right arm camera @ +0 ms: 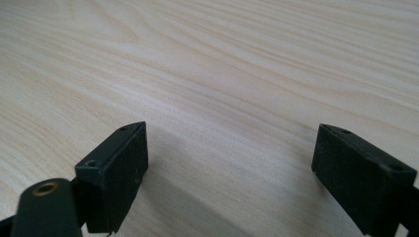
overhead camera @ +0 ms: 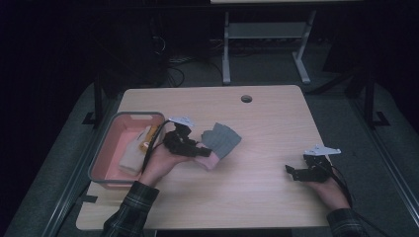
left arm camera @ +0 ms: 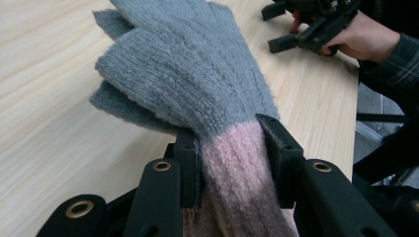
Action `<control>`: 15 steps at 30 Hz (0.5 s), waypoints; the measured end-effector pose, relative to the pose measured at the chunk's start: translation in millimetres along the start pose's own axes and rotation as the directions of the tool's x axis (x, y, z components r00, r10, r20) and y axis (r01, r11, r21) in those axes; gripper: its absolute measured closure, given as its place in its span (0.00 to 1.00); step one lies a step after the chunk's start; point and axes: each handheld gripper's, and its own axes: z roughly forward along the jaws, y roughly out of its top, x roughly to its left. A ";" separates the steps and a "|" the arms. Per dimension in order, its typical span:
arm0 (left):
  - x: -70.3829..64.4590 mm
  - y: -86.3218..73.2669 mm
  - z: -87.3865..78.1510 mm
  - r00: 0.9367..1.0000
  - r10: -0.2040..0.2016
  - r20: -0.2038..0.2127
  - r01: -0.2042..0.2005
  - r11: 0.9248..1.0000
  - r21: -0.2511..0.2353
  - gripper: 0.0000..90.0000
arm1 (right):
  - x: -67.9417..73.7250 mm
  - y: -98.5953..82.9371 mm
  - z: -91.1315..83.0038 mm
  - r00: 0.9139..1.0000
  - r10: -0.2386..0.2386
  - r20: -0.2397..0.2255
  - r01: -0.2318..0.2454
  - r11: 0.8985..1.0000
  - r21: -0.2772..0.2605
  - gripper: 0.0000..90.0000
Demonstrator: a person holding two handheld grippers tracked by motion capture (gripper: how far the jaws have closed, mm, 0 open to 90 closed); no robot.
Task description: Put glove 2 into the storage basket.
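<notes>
Grey-and-pink knit glove [left arm camera: 197,84] clamped at cuff by left gripper [overhead camera: 190,145], lifted off table [overhead camera: 257,187], basket [overhead camera: 106,148] at nine o'clock. Right gripper [overhead camera: 299,173] released, resting at four o'clock, clear of work.

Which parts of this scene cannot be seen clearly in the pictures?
- Glove cuff end: left gripper view, hidden behind the left gripper and cut by the bottom edge.
- Things in the pink bin: high view, too small and dim to identify.
- Right gripper body: right gripper view, cut by the bottom edge.
</notes>
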 end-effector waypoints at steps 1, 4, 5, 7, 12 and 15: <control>2.0 -1.2 -4.1 1.000 -0.006 -0.005 0.005 1.000 -0.005 0.72 | 0.0 0.0 0.0 1.000 0.001 0.000 -0.001 1.000 0.000 0.15; 10.1 -7.4 -21.4 0.999 -0.030 -0.027 0.029 0.999 -0.025 0.72 | 0.0 0.0 0.0 1.000 0.000 0.000 0.000 1.000 0.000 0.15; 11.6 -9.0 -25.4 0.999 -0.036 -0.037 0.035 0.999 -0.030 0.72 | 0.0 0.0 0.0 1.000 0.000 0.000 0.000 1.000 0.000 0.15; 16.8 -13.5 -37.1 0.997 -0.052 -0.049 0.050 0.998 -0.041 0.72 | 0.0 0.0 0.0 1.000 0.000 0.000 0.000 1.000 0.000 0.15; 29.9 -26.1 -68.3 0.991 -0.095 -0.100 0.087 0.993 -0.076 0.72 | 0.0 0.0 0.0 1.000 0.000 0.000 0.000 1.000 0.000 0.15; 35.5 -33.4 -86.3 0.983 -0.113 -0.142 0.100 0.991 -0.092 0.72 | -0.1 0.0 0.0 1.000 -0.001 0.000 0.001 1.000 0.000 0.15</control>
